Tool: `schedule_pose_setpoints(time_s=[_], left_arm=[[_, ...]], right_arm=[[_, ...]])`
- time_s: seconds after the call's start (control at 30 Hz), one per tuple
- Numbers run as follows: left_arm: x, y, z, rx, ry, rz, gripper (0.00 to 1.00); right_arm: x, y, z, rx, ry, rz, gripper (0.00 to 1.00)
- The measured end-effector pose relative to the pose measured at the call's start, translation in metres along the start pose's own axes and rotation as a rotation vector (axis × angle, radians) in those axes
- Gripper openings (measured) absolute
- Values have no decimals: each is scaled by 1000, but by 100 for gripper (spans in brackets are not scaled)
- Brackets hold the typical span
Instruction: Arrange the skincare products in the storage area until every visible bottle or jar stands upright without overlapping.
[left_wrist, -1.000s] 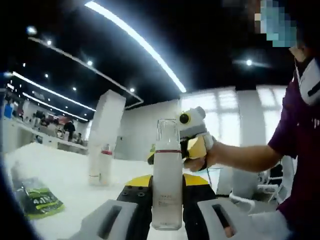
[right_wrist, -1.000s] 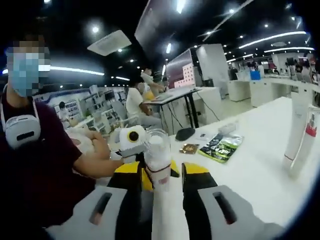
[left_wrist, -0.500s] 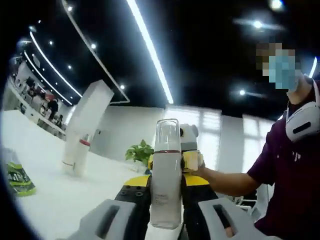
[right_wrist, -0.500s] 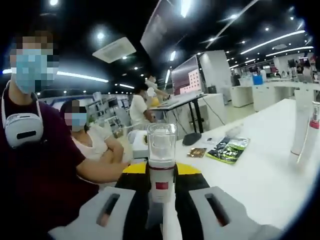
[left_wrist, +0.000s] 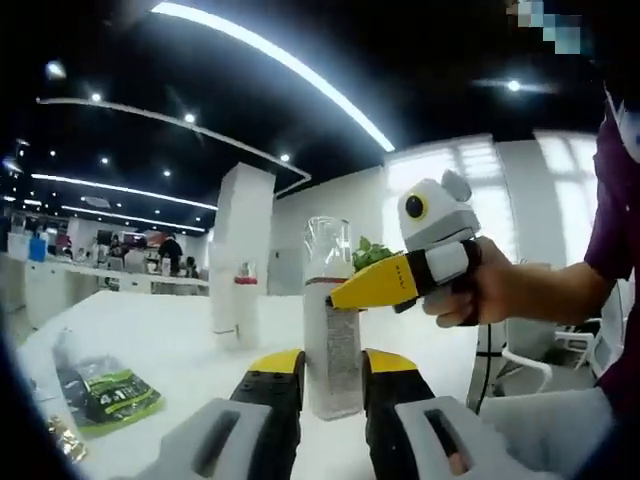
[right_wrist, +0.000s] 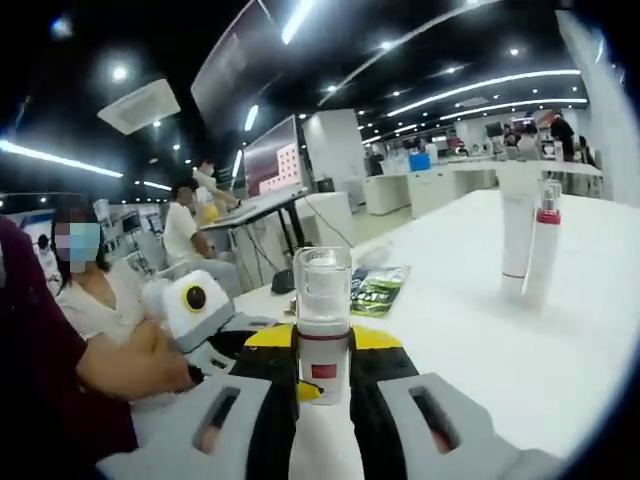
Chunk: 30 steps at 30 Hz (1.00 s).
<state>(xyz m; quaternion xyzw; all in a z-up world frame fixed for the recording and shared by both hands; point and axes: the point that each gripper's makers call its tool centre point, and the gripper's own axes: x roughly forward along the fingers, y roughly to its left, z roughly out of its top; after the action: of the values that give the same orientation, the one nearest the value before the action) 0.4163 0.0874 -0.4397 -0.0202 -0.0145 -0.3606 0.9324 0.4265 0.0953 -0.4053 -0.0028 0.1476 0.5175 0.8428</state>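
White table (left_wrist: 150, 345): broad work surface, carries every item listed below.

Tall white tube (right_wrist: 515, 235): stands upright well back on the table, with a slimmer red-collared bottle (right_wrist: 543, 245) just beside it; whether the two touch cannot be told. Both appear settled.

Clear-capped frosted bottle (right_wrist: 322, 325): upright, red band under the cap, small red label on the body. In the left gripper view the same bottle (left_wrist: 332, 330) stands with its base on or very near the table; contact cannot be told.

Left gripper (left_wrist: 332, 385): yellow-and-black jaws narrow, closed against the bottle's lower body.

Right gripper (right_wrist: 322, 365): jaws narrow, flanking the bottle below the red band; a firm grip cannot be told. Seen from the left gripper view, the right gripper (left_wrist: 375, 288) reaches the bottle at its collar.

Green printed sachet (left_wrist: 110, 395): lies flat, well apart from the bottles. Small gold-wrapped pieces (left_wrist: 62, 440) lie near it.

Progress, as judged: two products stand finished; this bottle is upright but unreleased. Remaining: let go and confirm it stands clear of the pair.
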Motion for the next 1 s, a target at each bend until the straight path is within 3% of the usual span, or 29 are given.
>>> schedule_pose_setpoints(time_s=[0.1,0.17,0.23,0.37,0.4,0.5,0.6,0.77,0.8,0.87,0.93,1.0], left_arm=[[1,7,-3,111,36,100,22],[2,10,-3,118,44,137,21],[0,12,-3,72,47,137,20],[-4,14,1,11,18,105,19],[-4,12,3,-33,0,88,19],[-5,11,9,-158,-60,42,19],[-8,8,11,-179,-73,1,19],[-8,6,11,-151,-71,4,20],[-7,8,10,-75,-60,34,20],[-4,9,9,-17,-44,65,20],[-4,9,7,-9,-36,76,21],[-6,13,3,9,-26,100,21]], right_arm=[[4,1,0,-10,-32,-55,17],[6,2,0,-5,-50,-75,17],[7,2,0,-1,-59,-83,17],[7,3,4,-3,-102,-95,18],[7,4,7,-42,-125,-104,18],[10,8,0,-104,-85,-108,18],[12,12,-3,-113,-86,-104,20],[13,11,-3,-163,-96,-158,18],[13,10,-2,-178,-104,-172,17],[13,8,-3,-194,-120,-189,17],[15,1,-4,-153,-138,-193,17],[14,-11,-2,-170,-153,-235,17]])
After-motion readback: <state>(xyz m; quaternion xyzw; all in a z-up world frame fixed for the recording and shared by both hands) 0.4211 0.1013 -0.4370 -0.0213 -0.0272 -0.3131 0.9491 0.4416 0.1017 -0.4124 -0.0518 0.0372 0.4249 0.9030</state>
